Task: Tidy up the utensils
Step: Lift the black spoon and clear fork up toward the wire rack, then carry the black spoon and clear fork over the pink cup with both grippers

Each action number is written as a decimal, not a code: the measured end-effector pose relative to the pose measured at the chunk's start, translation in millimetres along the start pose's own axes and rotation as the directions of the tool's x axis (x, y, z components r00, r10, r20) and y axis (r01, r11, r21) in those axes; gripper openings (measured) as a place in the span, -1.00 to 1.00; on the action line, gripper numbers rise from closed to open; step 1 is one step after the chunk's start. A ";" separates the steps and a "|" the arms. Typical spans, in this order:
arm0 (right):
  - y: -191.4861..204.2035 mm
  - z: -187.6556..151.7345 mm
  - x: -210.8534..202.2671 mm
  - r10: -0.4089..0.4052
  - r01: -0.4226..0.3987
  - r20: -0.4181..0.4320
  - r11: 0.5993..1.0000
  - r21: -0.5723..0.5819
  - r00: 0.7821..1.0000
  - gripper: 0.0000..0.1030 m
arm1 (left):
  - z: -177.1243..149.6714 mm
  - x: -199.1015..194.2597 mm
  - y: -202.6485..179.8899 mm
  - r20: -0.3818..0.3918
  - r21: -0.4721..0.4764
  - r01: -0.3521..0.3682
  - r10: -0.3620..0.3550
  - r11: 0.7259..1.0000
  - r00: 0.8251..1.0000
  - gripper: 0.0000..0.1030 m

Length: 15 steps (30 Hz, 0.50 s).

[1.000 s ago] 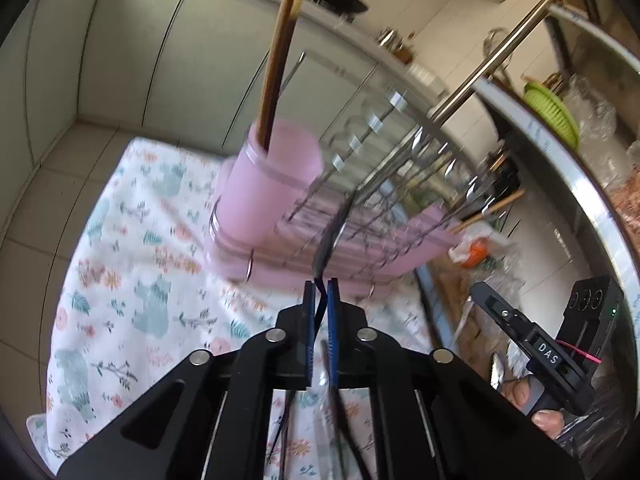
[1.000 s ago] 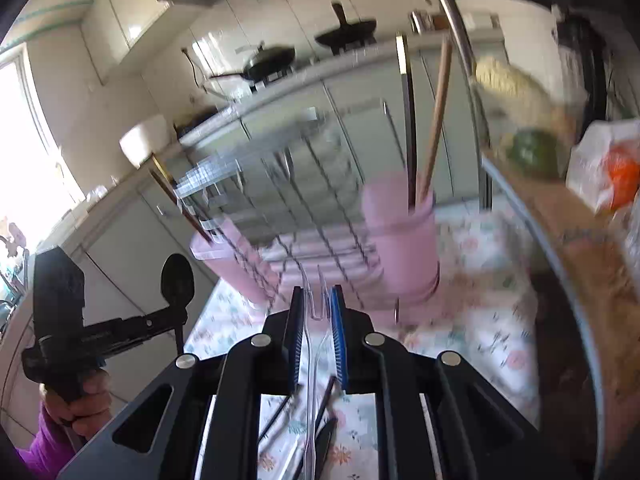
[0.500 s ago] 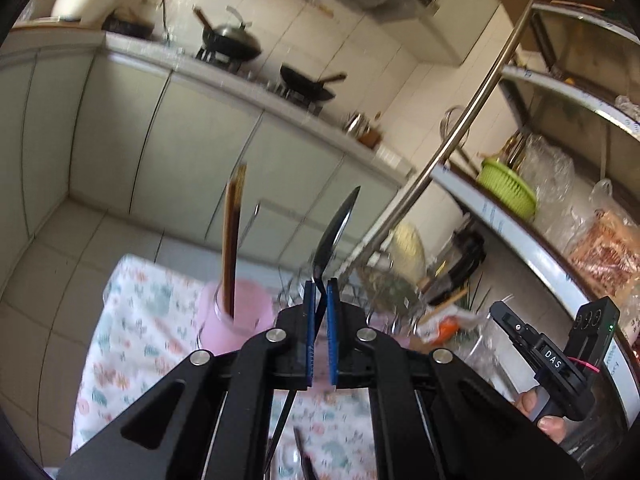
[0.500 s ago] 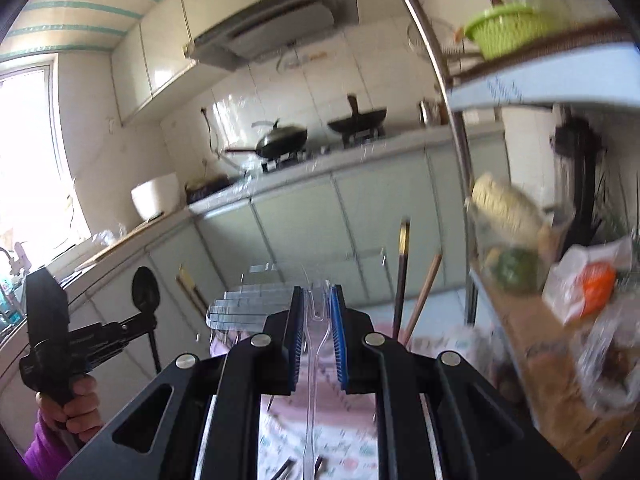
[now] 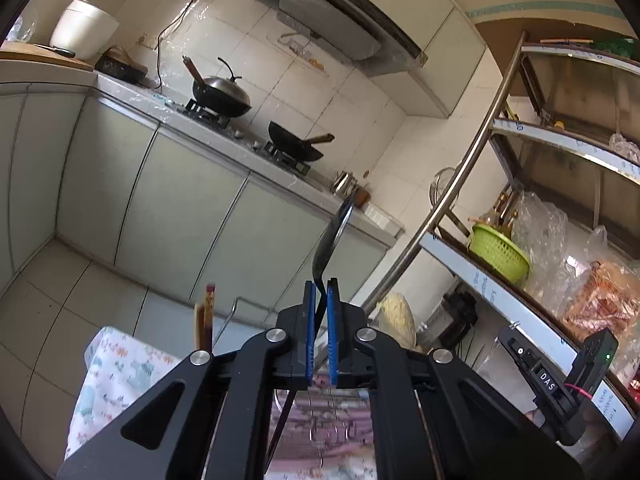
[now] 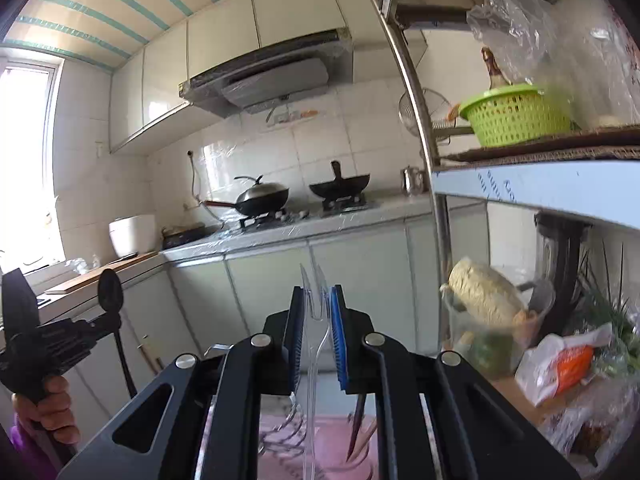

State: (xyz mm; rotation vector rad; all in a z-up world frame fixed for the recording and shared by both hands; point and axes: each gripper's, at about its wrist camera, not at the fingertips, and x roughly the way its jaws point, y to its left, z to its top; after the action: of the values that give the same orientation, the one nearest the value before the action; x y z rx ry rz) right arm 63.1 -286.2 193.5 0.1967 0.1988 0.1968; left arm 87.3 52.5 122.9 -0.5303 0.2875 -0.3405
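My left gripper (image 5: 319, 294) is shut on a black spoon (image 5: 334, 236), whose bowl sticks up past the blue pads while its thin handle hangs down below. The same spoon (image 6: 110, 290) shows at the left of the right wrist view, held by the left gripper (image 6: 106, 320) in a hand. My right gripper (image 6: 317, 300) is shut on a clear plastic fork (image 6: 314, 292), tines up. Below both lies the pink dish rack (image 5: 324, 428), mostly hidden by the fingers, with brown chopsticks (image 5: 206, 316) standing in its cup. The right gripper (image 5: 516, 350) appears at the lower right of the left wrist view.
A floral cloth (image 5: 116, 376) covers the table under the rack. A steel shelf unit (image 5: 532, 308) with a green basket (image 5: 498, 254) and bags stands close on the right. Grey cabinets and a stove with two woks (image 5: 220, 96) run along the far wall.
Both grippers have risen and tipped up toward level, carrying the spoon and the fork. The pink rack has dropped from mid-frame to the bottom edge of both views.
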 end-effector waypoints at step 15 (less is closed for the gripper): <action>-3.2 -37.5 52.1 -0.046 0.047 0.019 0.996 -0.073 0.999 -0.75 | -23.6 42.4 28.9 0.054 0.057 -0.101 0.098 0.993 0.994 -0.92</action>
State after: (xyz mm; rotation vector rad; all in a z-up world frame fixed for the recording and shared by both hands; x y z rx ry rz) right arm 105.8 -271.7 147.6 0.1208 0.1781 0.1556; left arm 124.3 49.1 80.4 -0.4635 0.2531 -0.2378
